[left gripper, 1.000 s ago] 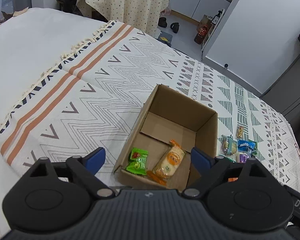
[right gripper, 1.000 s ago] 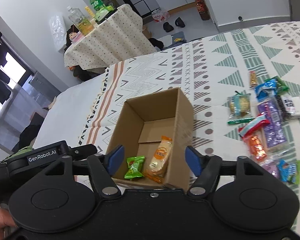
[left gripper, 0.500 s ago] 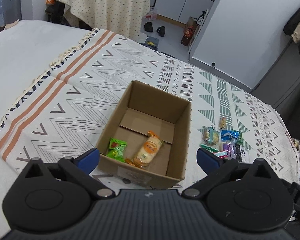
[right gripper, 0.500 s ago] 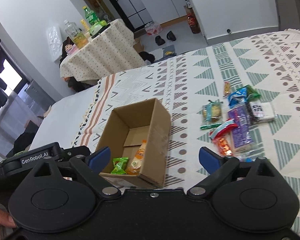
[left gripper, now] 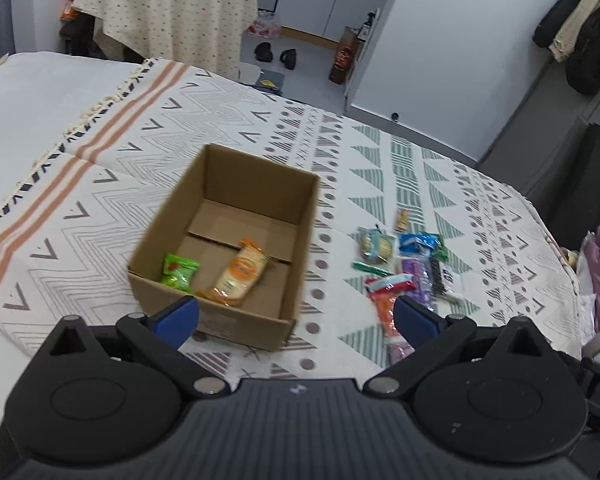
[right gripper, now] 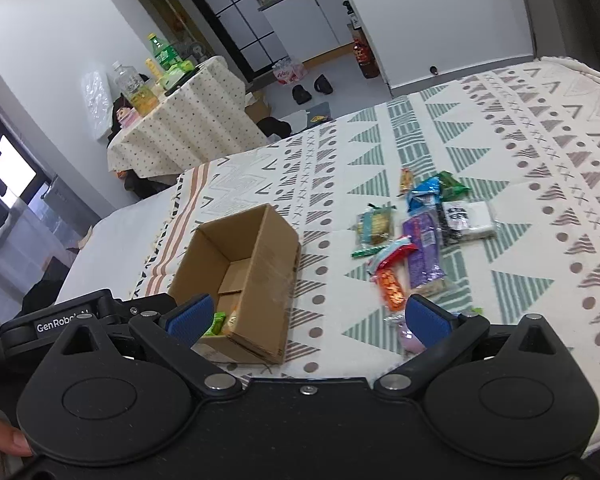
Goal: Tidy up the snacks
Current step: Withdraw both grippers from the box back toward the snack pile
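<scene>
Both grippers empty, held above the bed.

Left gripper: jaws spread wide, nothing between the blue pads. It sits over the near edge of the cardboard box, offset toward the box's right wall.

Right gripper: jaws also wide apart, empty. Box near corner sits between the pads in this view; the left pad overlaps the box's near end, the right pad overlaps the near end of the snack pile.

Box: open top, upright, on the patterned blanket that covers the bed. Inside, at the near end: green packet on the left, orange-and-cream packet just beside it, lying diagonally. Far half of the box floor is bare cardboard.

Loose snacks lie on the blanket right of the box, apart from it, clustered and partly overlapping:
- purple packet in the middle
- red-and-white packet and orange packet on its near-left
- thin green stick
- clear biscuit packet
- blue packet and dark green packet at the far end
- small orange bar, furthest out
- black-and-white packet on the right
- pink item nearest, partly hidden behind the right pad

A fingertip shows at the lower left of the right wrist view.
</scene>
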Demonstrator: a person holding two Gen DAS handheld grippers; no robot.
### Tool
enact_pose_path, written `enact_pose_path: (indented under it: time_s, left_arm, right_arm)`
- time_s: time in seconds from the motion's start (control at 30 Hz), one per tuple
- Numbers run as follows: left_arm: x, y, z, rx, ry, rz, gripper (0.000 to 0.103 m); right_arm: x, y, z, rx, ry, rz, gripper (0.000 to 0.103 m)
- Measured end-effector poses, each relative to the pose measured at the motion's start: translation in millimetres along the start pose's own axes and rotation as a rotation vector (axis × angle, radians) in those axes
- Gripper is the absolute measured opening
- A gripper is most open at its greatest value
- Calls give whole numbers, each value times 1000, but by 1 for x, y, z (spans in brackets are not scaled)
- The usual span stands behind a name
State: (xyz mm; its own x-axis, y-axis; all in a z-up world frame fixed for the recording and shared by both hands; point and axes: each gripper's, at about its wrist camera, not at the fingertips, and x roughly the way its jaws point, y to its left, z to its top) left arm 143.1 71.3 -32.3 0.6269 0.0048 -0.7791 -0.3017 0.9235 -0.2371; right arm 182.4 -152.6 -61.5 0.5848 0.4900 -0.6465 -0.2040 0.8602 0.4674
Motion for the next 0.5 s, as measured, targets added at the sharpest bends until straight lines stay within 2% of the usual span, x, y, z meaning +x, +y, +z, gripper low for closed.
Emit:
enact_pose_path:
  time_s: [0.5]
  left_arm:
    - [17, -47, -25, 55, 62, -7, 103]
  right_arm:
    - [-17, -60, -13, 88, 0, -15, 103]
